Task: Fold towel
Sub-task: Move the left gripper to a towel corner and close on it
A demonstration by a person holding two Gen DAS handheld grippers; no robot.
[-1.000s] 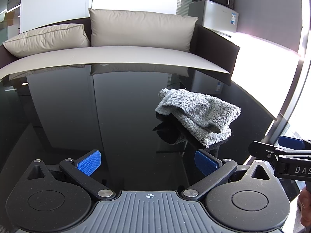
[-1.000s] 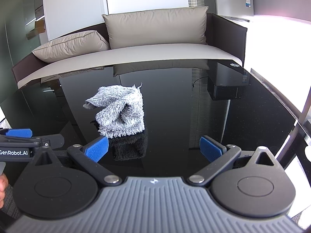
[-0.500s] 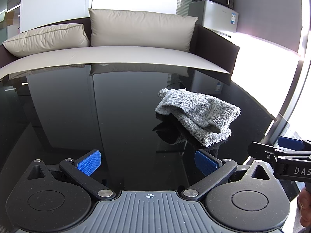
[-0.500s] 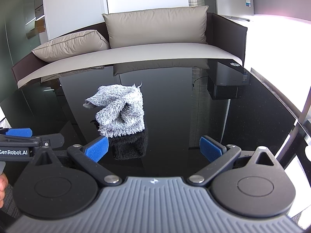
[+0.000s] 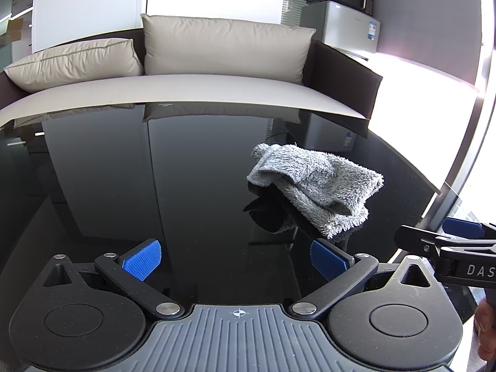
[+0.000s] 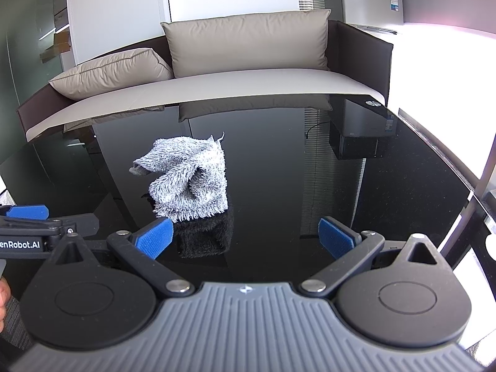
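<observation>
A small fluffy grey towel [image 5: 319, 184] lies crumpled in a loose heap on the glossy black table [image 5: 155, 186]. In the left wrist view it sits ahead and to the right of my left gripper [image 5: 235, 259], which is open with nothing between its blue pads. In the right wrist view the towel [image 6: 189, 179] lies ahead and to the left, just beyond the left pad of my open right gripper [image 6: 246, 237]. Neither gripper touches the cloth. Each gripper shows at the edge of the other's view.
A beige sofa [image 5: 192, 86] with two cushions runs along the table's far edge. A small fridge [image 5: 341, 28] with a microwave on top stands at the back right. The table's right edge [image 6: 465, 179] curves close by a bright window.
</observation>
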